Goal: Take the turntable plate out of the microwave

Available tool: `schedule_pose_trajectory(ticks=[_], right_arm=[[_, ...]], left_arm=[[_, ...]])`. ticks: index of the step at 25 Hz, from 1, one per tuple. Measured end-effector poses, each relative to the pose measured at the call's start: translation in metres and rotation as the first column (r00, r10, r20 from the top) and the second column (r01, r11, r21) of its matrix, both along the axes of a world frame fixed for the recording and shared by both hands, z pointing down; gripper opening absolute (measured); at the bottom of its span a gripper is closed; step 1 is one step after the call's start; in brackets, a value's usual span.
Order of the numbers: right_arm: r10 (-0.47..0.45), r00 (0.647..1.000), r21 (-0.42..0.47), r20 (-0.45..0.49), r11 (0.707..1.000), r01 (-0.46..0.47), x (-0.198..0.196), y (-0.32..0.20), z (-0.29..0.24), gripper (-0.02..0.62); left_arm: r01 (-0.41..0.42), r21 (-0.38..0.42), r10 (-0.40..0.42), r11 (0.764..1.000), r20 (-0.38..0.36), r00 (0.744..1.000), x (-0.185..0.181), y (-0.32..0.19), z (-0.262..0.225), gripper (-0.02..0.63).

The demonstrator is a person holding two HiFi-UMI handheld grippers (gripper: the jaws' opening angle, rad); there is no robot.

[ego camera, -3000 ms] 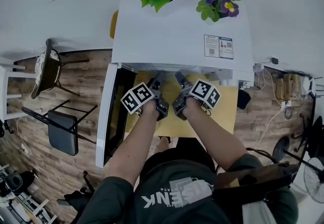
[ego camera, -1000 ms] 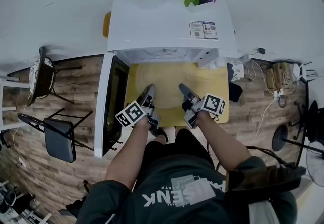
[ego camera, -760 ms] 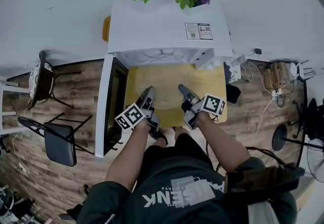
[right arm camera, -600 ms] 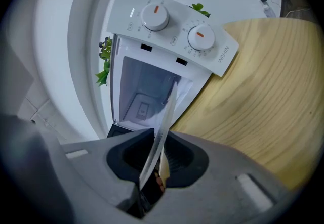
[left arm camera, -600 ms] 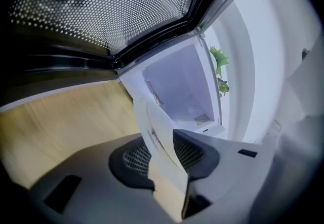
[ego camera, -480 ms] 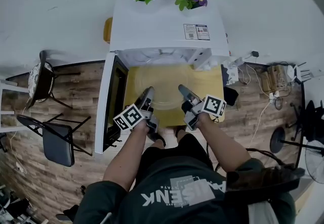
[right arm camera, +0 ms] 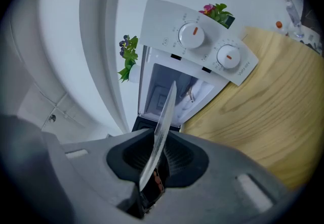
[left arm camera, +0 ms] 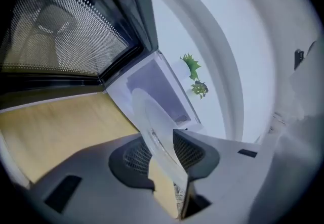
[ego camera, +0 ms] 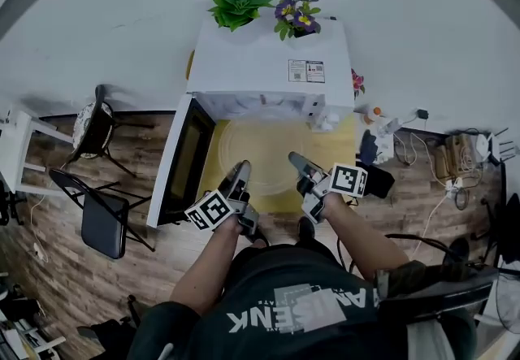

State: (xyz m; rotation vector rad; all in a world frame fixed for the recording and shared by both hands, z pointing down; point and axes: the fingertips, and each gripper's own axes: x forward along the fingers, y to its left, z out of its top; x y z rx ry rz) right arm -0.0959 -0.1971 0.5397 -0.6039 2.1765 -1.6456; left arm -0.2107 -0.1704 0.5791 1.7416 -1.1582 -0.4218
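Through the head view I saw the glass turntable plate (ego camera: 262, 157) at centre frame, over the yellow tabletop (ego camera: 345, 139) and just below the open front of the white microwave (ego camera: 268, 66). The left gripper (ego camera: 240, 174) met the plate's lower-left rim and the right gripper (ego camera: 296, 162) its lower-right rim, but from up there I could not read the jaws.

The gripper views settled that. In the left gripper view the pads were clamped on the plate's edge, and the disc ran up the frame toward the cavity. The mesh of the open door (left arm camera: 61, 31) filled the upper left. In the right gripper view the jaws pinched the plate, which appeared edge-on as a thin sliver. Only there did the two control dials (right arm camera: 191, 35) show. The potted plants (ego camera: 240, 2) on top of the microwave were plainest in the head view.
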Motion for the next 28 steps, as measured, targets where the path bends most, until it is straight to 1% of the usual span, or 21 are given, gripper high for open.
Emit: schedule_pose_trajectory(ticks=[2, 3, 5, 8, 10, 12, 14, 15, 16, 17, 18, 23, 24, 26, 28], right_arm=[[-0.017, 0.995, -0.049, -0.103, 0.999, 0.012, 0.016, 0.008, 0.011, 0.064], [-0.033, 0.992, -0.055, -0.120, 0.998, 0.027, 0.021, 0.011, 0.010, 0.064], [-0.080, 0.989, -0.041, -0.124, 0.996, 0.076, 0.028, 0.016, 0.002, 0.066], [-0.165, 0.977, -0.007, -0.135, 0.986, 0.166, 0.034, 0.026, -0.012, 0.069], [-0.195, 0.973, 0.004, -0.126, 0.980, 0.197, 0.039, 0.032, -0.020, 0.069], [-0.213, 0.972, 0.005, -0.102, 0.977, 0.215, 0.042, 0.036, -0.030, 0.069], [-0.242, 0.967, 0.016, -0.082, 0.970, 0.244, 0.040, 0.036, -0.044, 0.069], [-0.257, 0.963, 0.026, -0.080, 0.965, 0.260, 0.041, 0.036, -0.052, 0.069], [-0.269, 0.960, 0.034, -0.082, 0.961, 0.273, 0.044, 0.036, -0.058, 0.069], [-0.278, 0.957, 0.040, -0.081, 0.959, 0.282, 0.046, 0.037, -0.065, 0.069], [-0.283, 0.956, 0.044, -0.075, 0.957, 0.287, 0.048, 0.039, -0.071, 0.069], [-0.271, 0.962, 0.060, -0.039, 0.960, 0.273, 0.050, 0.048, -0.101, 0.069], [-0.261, 0.965, 0.063, -0.032, 0.963, 0.262, 0.050, 0.049, -0.108, 0.071], [-0.236, 0.971, 0.072, -0.020, 0.969, 0.237, 0.048, 0.052, -0.121, 0.072], [-0.217, 0.976, 0.082, -0.017, 0.973, 0.218, 0.046, 0.056, -0.131, 0.072]], left_arm=[[0.027, 0.010, -0.027, 1.000, 0.006, 1.000, 0.007, 0.012, -0.011, 0.123], [0.040, 0.016, -0.040, 0.999, 0.010, 0.999, 0.010, 0.017, -0.016, 0.123], [0.067, 0.030, -0.068, 0.997, 0.024, 0.997, 0.018, 0.028, -0.025, 0.123], [0.103, 0.057, -0.107, 0.993, 0.080, 0.991, 0.024, 0.048, -0.037, 0.123], [0.121, 0.078, -0.126, 0.990, 0.059, 0.990, 0.034, 0.057, -0.049, 0.123], [0.165, 0.095, -0.171, 0.982, 0.065, 0.983, 0.037, 0.064, -0.064, 0.123], [0.220, 0.095, -0.228, 0.971, 0.085, 0.970, 0.034, 0.072, -0.077, 0.117], [0.237, 0.089, -0.245, 0.967, 0.087, 0.966, 0.036, 0.075, -0.082, 0.117], [0.247, 0.085, -0.253, 0.965, 0.072, 0.965, 0.040, 0.077, -0.087, 0.117], [0.251, 0.084, -0.256, 0.964, 0.066, 0.964, 0.044, 0.079, -0.092, 0.117], [0.250, 0.085, -0.257, 0.965, 0.087, 0.963, 0.045, 0.082, -0.097, 0.117], [0.208, 0.097, -0.225, 0.973, 0.240, 0.944, 0.035, 0.090, -0.131, 0.117], [0.199, 0.100, -0.219, 0.975, 0.253, 0.943, 0.033, 0.090, -0.137, 0.117], [0.182, 0.115, -0.204, 0.977, 0.230, 0.952, 0.033, 0.091, -0.152, 0.116], [0.160, 0.132, -0.182, 0.978, 0.173, 0.968, 0.037, 0.091, -0.165, 0.114]])
